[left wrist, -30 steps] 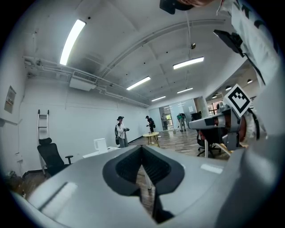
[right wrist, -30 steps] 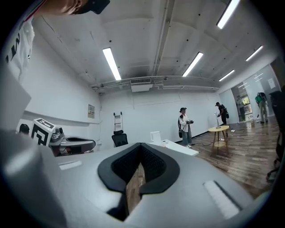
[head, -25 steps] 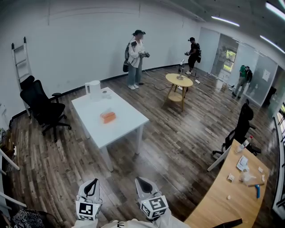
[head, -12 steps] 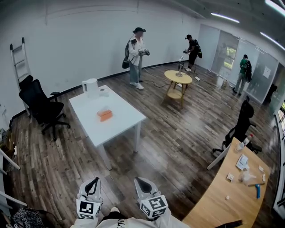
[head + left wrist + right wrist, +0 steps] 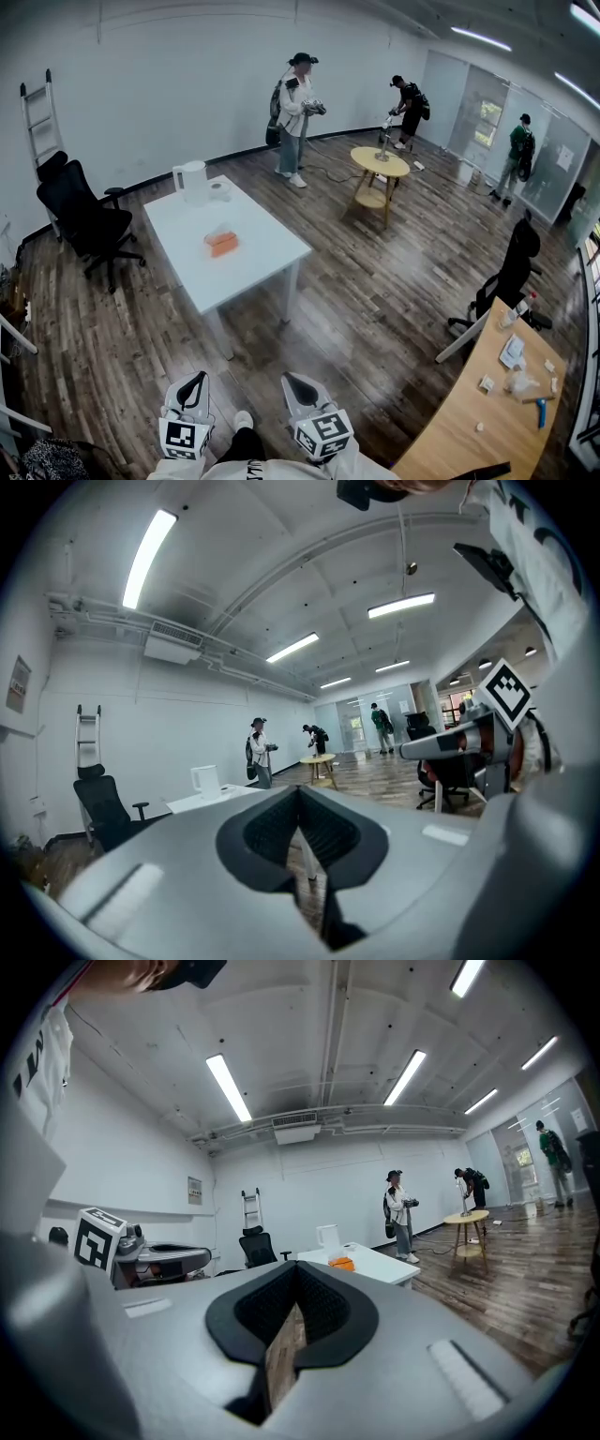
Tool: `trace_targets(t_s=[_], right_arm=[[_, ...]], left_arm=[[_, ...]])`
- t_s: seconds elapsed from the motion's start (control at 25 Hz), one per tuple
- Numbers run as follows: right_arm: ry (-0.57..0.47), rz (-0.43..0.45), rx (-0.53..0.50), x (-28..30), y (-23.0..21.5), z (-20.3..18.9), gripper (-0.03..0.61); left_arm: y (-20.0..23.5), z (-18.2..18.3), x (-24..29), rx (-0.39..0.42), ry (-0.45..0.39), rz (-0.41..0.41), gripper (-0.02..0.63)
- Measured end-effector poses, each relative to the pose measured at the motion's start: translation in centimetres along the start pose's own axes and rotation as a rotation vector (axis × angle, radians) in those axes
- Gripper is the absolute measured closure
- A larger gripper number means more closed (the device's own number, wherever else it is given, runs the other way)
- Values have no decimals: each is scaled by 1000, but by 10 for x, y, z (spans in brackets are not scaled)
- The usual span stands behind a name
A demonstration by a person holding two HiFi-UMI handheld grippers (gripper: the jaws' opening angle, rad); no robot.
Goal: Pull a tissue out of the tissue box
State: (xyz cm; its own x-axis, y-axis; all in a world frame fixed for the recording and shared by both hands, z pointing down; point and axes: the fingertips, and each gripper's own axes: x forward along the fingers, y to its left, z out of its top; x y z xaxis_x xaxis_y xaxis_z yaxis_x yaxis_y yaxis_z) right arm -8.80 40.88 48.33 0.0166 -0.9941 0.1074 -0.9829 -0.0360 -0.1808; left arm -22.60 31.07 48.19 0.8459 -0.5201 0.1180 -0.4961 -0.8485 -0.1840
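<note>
The orange tissue box (image 5: 222, 242) sits in the middle of a white table (image 5: 253, 262) across the room, a tissue poking from its top. Both grippers are held at the bottom edge of the head view, far short of the table. My left gripper (image 5: 194, 386) and right gripper (image 5: 298, 384) are both shut with nothing between the jaws. In the right gripper view the tissue box (image 5: 342, 1264) shows small on the table (image 5: 380, 1267), beyond the right gripper (image 5: 298, 1269). The left gripper (image 5: 299, 789) points toward the table (image 5: 211, 797); the box is not visible there.
A white kettle (image 5: 192, 180) and a small roll (image 5: 220, 190) stand at the table's far end. A black office chair (image 5: 84, 220) and ladder (image 5: 33, 108) are at left, a round wooden table (image 5: 379, 169) and three people at back, a wooden desk (image 5: 487, 403) at bottom right.
Both grippers have drifted a little forward over the wood floor, still shut. A shoe now shows between them. The person by the far wall has walked to the right.
</note>
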Motion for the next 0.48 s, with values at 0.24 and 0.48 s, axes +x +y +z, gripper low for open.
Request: trace_targets(t_s=[0.24,0.48], right_arm=[[9,1,-1,43,-11,5,577],[27,-1,-1,92,-18,9,577]], left_arm=[[28,-4,29,-6,3,1,615],[66,-12,63,-18,18,-2,615]])
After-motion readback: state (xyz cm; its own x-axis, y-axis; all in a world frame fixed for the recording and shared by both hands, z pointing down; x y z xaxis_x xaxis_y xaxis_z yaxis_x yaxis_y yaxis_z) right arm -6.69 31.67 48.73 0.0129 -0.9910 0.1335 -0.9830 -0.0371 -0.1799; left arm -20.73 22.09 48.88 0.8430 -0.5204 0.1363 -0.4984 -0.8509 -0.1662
